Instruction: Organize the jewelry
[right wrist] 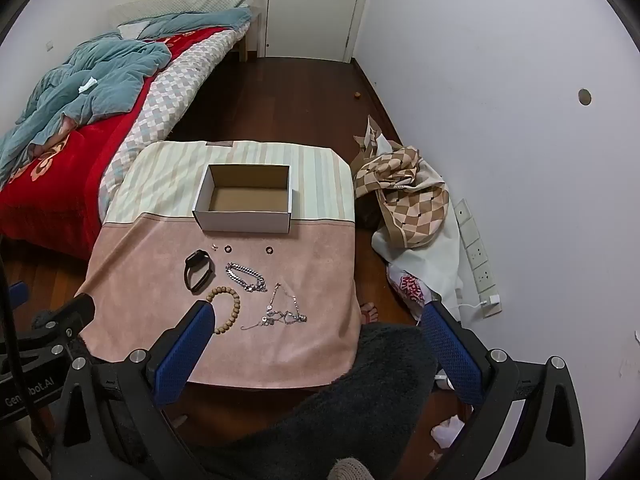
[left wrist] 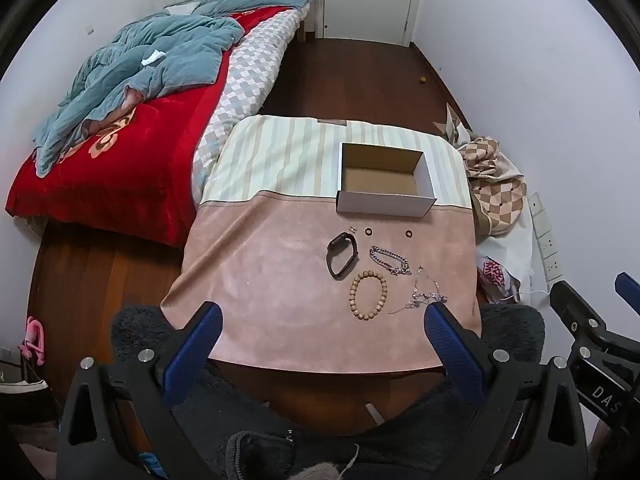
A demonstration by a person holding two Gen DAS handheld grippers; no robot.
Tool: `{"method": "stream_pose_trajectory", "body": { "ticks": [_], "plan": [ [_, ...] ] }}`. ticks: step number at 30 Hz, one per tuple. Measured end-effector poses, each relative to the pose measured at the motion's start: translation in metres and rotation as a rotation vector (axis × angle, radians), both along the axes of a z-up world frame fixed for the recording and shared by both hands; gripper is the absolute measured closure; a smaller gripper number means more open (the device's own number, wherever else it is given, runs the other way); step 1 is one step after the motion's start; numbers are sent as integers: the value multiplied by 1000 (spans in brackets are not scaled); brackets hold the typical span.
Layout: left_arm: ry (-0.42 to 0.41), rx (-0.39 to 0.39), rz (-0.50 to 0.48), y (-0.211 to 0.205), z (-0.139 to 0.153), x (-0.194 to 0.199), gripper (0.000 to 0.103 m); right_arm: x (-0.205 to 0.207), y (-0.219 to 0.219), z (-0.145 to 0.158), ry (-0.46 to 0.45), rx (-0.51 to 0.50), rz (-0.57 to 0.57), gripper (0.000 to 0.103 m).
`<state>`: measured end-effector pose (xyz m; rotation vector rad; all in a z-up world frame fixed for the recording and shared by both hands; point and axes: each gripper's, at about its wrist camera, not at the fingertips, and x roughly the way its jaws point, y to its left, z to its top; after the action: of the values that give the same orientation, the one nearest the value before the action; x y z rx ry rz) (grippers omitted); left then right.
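An open, empty cardboard box (left wrist: pixel 384 178) (right wrist: pixel 248 200) stands on the cloth-covered table (left wrist: pixel 260 280) (right wrist: pixel 140 272). In front of it lie a black wristband (left wrist: pixel 342 254) (right wrist: pixel 197 270), a silver chain bracelet (left wrist: pixel 390 260) (right wrist: pixel 246 276), a wooden bead bracelet (left wrist: pixel 368 295) (right wrist: pixel 230 308), a thin silver necklace (left wrist: pixel 424 294) (right wrist: pixel 284 312), two small dark rings (left wrist: pixel 368 232) (left wrist: pixel 408 234) (right wrist: pixel 228 248) (right wrist: pixel 270 249) and tiny ear studs (left wrist: pixel 352 229) (right wrist: pixel 215 246). My left gripper (left wrist: pixel 322 314) is open and empty above the table's near edge. My right gripper (right wrist: pixel 318 316) is open and empty, to the right of the left one.
A bed (left wrist: pixel 120 140) (right wrist: pixel 60 120) with a red blanket and blue quilt stands to the left. A checkered cloth bundle (left wrist: pixel 496 184) (right wrist: pixel 412 196) and bags lie on the floor at the right by the wall. A dark fuzzy garment (right wrist: pixel 360 400) is below the grippers.
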<state>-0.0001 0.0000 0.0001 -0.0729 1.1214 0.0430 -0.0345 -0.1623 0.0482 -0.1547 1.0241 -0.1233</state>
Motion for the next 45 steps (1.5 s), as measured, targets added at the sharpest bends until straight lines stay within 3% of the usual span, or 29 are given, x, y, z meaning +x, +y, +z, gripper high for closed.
{"method": "stream_pose_trajectory", "body": {
  "ticks": [9,45],
  "plan": [
    [-2,9,-2,0,14,6,0,-2,-1,1,-1,-2,-4,0],
    [-38,23,-2,0,22,-6,0,-12,3,6,-7,11,5,0]
  ]
}}
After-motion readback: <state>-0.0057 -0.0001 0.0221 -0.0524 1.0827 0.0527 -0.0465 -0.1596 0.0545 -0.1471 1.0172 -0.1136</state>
